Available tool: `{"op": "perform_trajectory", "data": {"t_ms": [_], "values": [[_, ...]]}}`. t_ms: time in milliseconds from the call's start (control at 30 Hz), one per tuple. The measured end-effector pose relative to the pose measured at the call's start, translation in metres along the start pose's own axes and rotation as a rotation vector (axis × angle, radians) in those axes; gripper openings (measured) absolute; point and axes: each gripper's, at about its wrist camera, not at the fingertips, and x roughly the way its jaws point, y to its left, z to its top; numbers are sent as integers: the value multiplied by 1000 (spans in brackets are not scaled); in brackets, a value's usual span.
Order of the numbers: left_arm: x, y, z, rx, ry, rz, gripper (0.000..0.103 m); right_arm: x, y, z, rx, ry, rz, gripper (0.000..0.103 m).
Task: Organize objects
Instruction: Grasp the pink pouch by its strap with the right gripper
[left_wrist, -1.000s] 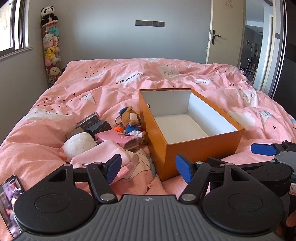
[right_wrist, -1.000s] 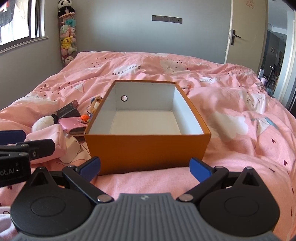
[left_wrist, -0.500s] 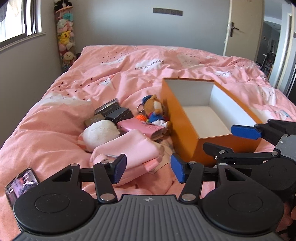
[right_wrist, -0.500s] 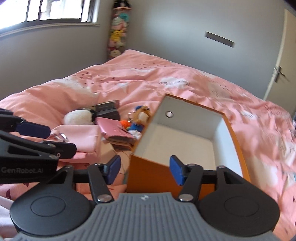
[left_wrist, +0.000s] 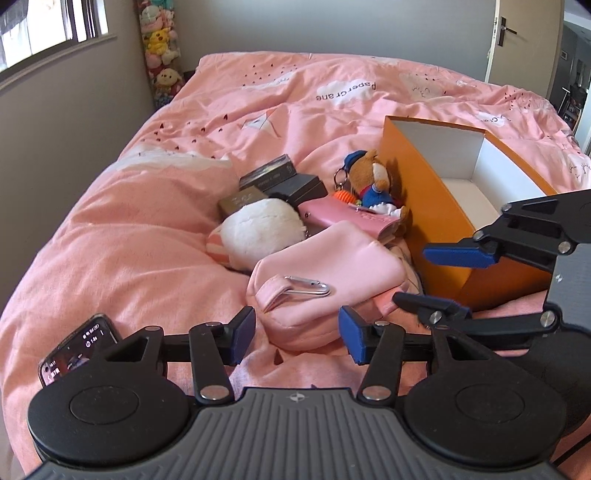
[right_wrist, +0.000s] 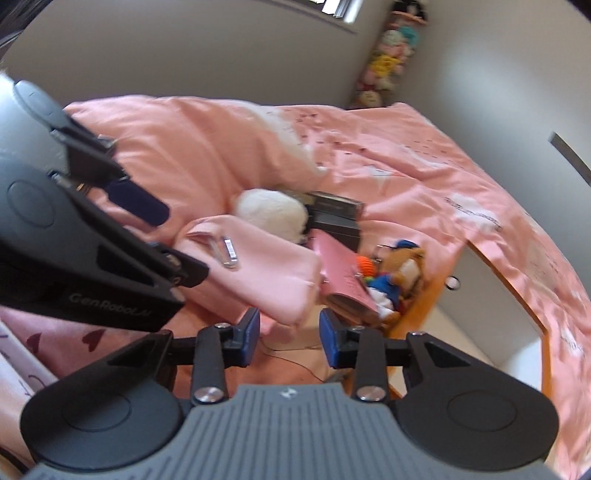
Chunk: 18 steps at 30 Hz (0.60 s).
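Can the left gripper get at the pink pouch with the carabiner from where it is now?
Probably yes. The left gripper is open, empty and right before the pink pouch, with nothing between them.

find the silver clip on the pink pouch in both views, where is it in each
Left wrist view: the silver clip lies on the pink pouch, lower centre, just ahead of the open left gripper.
Right wrist view: the clip sits left of centre on the pouch, above the open right gripper.
Shared landmark: the white plush ball just beyond the pouch.
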Motion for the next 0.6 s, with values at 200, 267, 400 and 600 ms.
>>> {"op": "perform_trajectory", "data": {"t_ms": [200, 267, 400, 600], "values": [[11, 9, -2, -34, 27, -7, 62, 15, 22, 5, -180, 14, 42, 39], [13, 11, -3, -37, 29, -10, 62, 22, 27, 6, -237, 15, 37, 46], [16, 18, -3, -64, 22, -27, 62, 34, 35, 10, -328, 23, 63, 57], [20, 27, -2, -101, 19, -41, 63, 50, 37, 11, -394, 16, 93, 65]]}}
